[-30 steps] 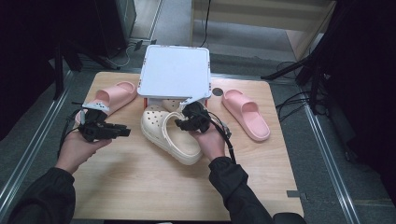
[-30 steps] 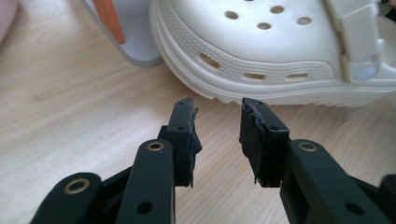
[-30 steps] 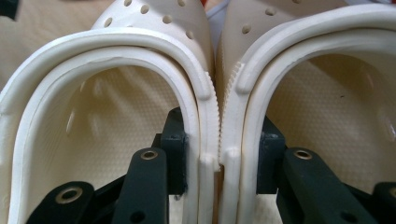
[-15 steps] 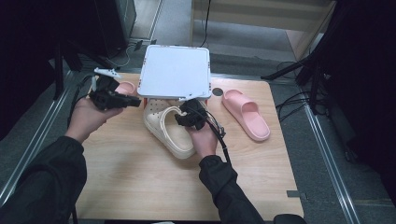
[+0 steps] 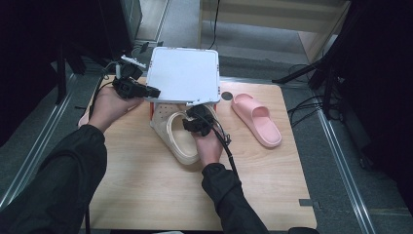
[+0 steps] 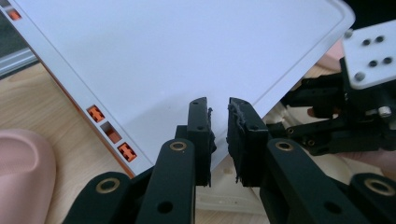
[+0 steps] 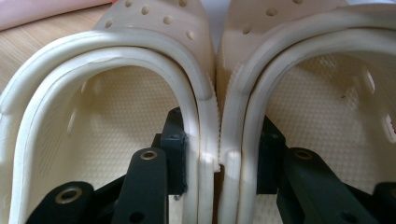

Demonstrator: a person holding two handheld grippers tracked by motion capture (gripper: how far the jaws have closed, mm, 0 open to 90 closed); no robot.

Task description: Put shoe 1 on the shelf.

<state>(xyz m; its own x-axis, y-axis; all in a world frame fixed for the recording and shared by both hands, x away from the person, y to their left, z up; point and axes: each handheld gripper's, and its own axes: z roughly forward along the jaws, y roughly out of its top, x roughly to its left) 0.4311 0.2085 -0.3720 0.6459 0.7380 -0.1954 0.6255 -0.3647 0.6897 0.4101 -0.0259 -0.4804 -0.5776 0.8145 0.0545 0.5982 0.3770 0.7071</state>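
Beside the white plastic box lid [image 5: 182, 75], the cream perforated clogs [image 7: 205, 93] are pinched together by the right tool [image 7: 219, 161], toes pointing toward the box; the left tool [image 6: 218, 140], nearly closed and empty, is held at the lid's edge.

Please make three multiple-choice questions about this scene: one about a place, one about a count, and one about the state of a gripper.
1. Where does the free pink slipper lie?
A. On the table, at the right of the white lid
B. Inside the box
C. On the floor

2. How many cream clogs does the right gripper hold together?
A. One
B. Two
C. Three

3. How are the jaws of the left gripper at the edge of the white lid?
A. Spread wide
B. Nearly closed, with a narrow gap
C. Closed on a slipper

Answers: 1 A, the high view shows it on the wood beside the lid. 2 B, the right gripper view shows one jaw inside each clog, the two side walls pressed between them. 3 B, the left gripper view shows the narrow gap over the lid's edge; the jaws have just been closing.
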